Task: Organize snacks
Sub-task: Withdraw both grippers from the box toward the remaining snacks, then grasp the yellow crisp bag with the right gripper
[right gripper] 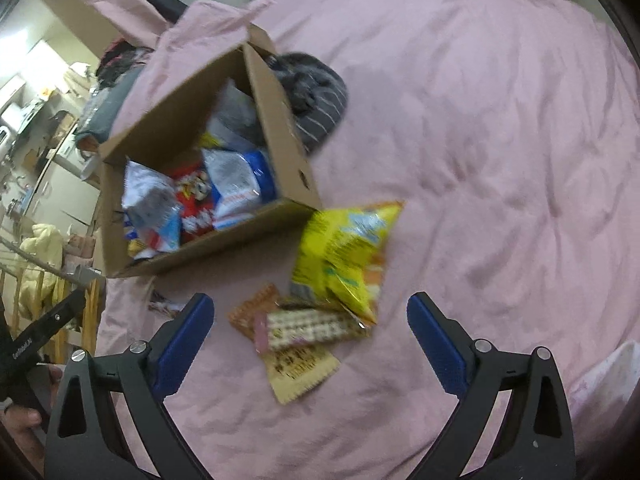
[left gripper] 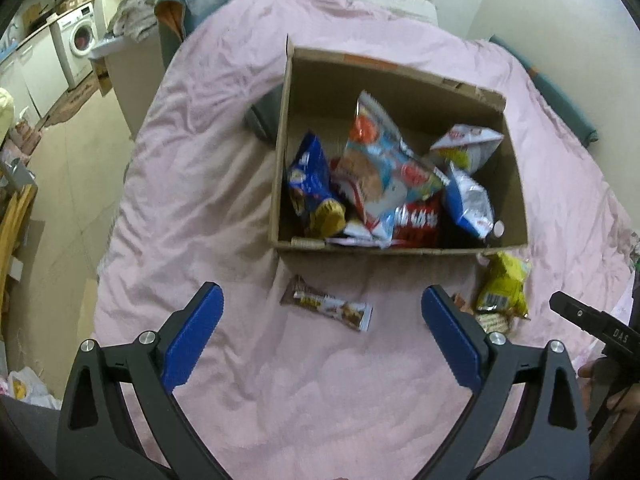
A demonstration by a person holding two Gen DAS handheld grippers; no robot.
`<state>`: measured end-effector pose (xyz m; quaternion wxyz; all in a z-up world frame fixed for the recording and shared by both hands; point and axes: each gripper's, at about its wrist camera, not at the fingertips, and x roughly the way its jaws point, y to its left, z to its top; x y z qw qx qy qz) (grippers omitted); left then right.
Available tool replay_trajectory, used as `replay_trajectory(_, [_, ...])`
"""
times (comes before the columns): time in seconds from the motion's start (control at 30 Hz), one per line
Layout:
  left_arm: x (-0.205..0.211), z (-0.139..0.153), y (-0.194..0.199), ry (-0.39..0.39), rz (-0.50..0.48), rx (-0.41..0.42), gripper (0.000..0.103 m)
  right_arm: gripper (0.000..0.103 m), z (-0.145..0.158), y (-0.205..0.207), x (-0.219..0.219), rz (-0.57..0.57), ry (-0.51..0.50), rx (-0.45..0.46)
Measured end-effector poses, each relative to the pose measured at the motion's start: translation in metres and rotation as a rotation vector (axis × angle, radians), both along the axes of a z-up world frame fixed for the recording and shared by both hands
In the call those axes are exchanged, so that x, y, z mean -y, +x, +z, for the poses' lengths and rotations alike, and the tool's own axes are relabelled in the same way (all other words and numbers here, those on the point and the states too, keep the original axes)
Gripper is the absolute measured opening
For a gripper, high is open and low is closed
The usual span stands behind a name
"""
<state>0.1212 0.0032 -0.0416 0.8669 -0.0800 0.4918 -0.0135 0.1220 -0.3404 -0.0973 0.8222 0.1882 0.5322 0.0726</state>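
Both grippers, left point(left gripper: 322, 304) and right point(right gripper: 310, 312), gape empty; next, grab the bar point(left gripper: 326, 307) at lower centre and drop it in the box point(left gripper: 400, 250).

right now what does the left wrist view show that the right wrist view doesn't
Only the left wrist view shows the washing machine and the whole brown snack bar lying in front of the open left tool. Only the right wrist view shows the striped grey cloth behind the box and the tan cracker packets between the open right tool's fingers. Both show the cardboard box of snacks, the yellow chip bag and the pink bedspread.
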Motion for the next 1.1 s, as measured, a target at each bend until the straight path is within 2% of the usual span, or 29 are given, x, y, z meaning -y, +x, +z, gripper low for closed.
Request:
replay_trajectory(0.13, [0.003,-0.012,0.002,0.015,0.008,-0.042,0.098,0.099,-0.016,0.003,0.01,-0.031,0.04,-0.074])
replay_trajectory(0.23, [0.003,-0.018,0.003,0.025,0.015,-0.064,0.098,0.099,-0.024,0.005,0.023,-0.097,0.086,-0.109])
replay_trajectory(0.4, [-0.002,-0.025,0.007,0.013,0.036,-0.094,0.098,0.099,-0.037,0.013,0.031,-0.162,0.137,-0.169])
replay_trajectory(0.6, [-0.007,-0.03,0.011,-0.022,0.059,-0.129,0.098,0.099,-0.053,0.036,0.015,-0.151,0.096,-0.228])
replay_trajectory(0.8, [-0.004,-0.03,0.014,-0.031,0.057,-0.134,0.098,0.097,-0.059,0.061,-0.007,-0.114,0.016,-0.232])
replay_trajectory(0.87, [-0.007,-0.03,0.015,-0.026,0.064,-0.131,0.098,0.082,-0.064,0.065,-0.012,-0.095,0.002,-0.249])
replay_trajectory(0.97, [-0.015,-0.031,0.016,-0.027,0.091,-0.138,0.098,0.067,-0.07,0.069,-0.017,-0.076,-0.026,-0.256])
replay_trajectory(1.03, [-0.021,-0.033,0.016,-0.038,0.11,-0.15,0.098,0.064,-0.069,0.067,-0.021,-0.056,-0.034,-0.246])
replay_trajectory(1.1, [-0.025,-0.034,0.015,-0.051,0.121,-0.159,0.098,0.058,-0.067,0.062,-0.026,-0.013,0.018,-0.25])
